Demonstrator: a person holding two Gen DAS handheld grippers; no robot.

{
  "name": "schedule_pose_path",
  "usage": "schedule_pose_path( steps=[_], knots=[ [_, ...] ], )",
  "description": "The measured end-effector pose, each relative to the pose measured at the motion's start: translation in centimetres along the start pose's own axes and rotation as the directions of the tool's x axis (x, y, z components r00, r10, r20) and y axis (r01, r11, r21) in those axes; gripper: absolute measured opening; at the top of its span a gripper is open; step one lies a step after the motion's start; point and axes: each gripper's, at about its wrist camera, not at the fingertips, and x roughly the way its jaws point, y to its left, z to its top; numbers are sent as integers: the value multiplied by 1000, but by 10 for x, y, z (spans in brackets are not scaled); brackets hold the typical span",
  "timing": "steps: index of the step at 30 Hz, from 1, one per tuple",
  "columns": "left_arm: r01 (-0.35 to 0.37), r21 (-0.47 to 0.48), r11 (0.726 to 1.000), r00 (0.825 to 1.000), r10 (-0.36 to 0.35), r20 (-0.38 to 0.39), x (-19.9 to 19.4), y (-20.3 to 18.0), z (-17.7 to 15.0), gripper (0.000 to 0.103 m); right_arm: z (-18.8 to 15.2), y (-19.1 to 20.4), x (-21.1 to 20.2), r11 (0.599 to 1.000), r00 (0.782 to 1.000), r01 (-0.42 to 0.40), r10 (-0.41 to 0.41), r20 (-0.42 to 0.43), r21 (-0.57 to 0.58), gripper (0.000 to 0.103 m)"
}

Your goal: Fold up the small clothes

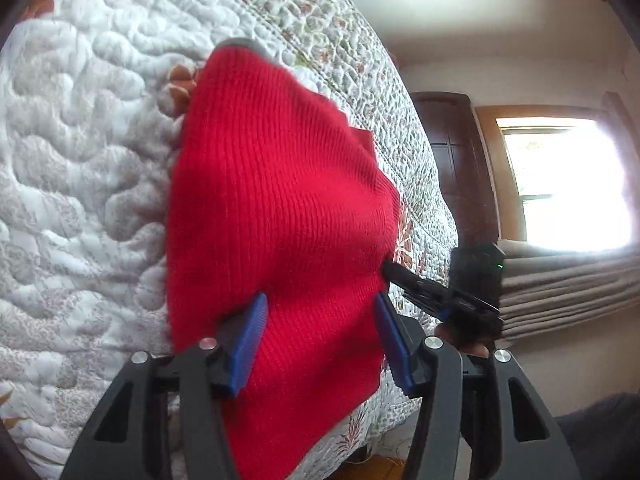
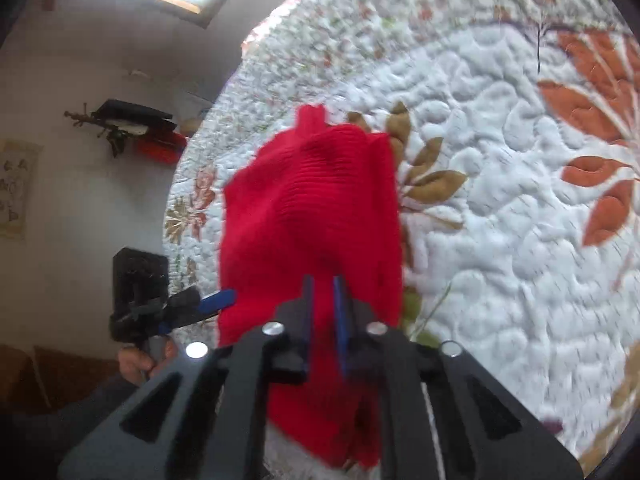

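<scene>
A red knitted garment (image 1: pixel 276 208) lies bunched on the quilted bedspread (image 1: pixel 80 168). My left gripper (image 1: pixel 322 340) stands open over its near end, the blue pads (image 1: pixel 250 344) wide apart with red fabric between them. In the left wrist view my right gripper (image 1: pixel 390 270) reaches in from the right, its tip at the garment's edge. The right wrist view shows the right gripper (image 2: pixel 324 304) shut on a fold of the red garment (image 2: pixel 312 208). The left gripper (image 2: pixel 218 300) touches the garment's left edge there, with a hand (image 2: pixel 140 360) holding it.
The white quilt with orange and olive leaf prints (image 2: pixel 500 184) covers the bed. Its edge (image 1: pixel 420 208) drops off beside the garment. Beyond are a bright window (image 1: pixel 560 180), a dark wooden door (image 1: pixel 452 152) and a wall shelf (image 2: pixel 132 120).
</scene>
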Motion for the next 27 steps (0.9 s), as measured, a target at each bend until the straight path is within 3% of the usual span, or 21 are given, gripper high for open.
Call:
schedule_pose_path(
  steps=[4,6,9,12,16,20,22,24,26,27],
  knots=[
    [62,33,998,998,-63,32,-23,-18,-21,57,-32,22,2,999,997,-32,31,-71,-19,13],
    [51,16,999,999,-52,12,-23,-13,-31,58,-46,12,17,1000,994,9,-8,-110,7,13],
    [3,-27,1000,999,-4,-34,-9,6,-33,57,-53,-13,28,995,991,85,-79,-109,57,0],
    [-10,-49,999,999,9,-36,-9,2,-34,53,-56,-11,16,992,993,95,-88,-84,86,4],
    [88,28,996,996,-87,-34,-32,-30,-60,58,-70,23,1,997,997,46,-42,-72,54,8],
    [5,-50,999,996,-9,-93,-21,2,-82,59,-87,15,28,994,986,89,-79,-147,64,9],
    [-66,-80,995,990,56,-130,-10,20,-88,59,-87,2,37,986,981,138,-124,-147,90,0],
    [-79,-103,992,990,66,-123,-8,24,-87,57,-85,-1,32,981,983,146,-130,-129,125,0],
    [-97,-110,989,990,85,-109,-14,11,-86,60,-86,10,17,978,981,180,-170,-94,105,8],
    [-113,-95,989,990,103,-100,-20,2,-87,66,-86,20,6,976,980,194,-187,-73,97,16]
  ],
)
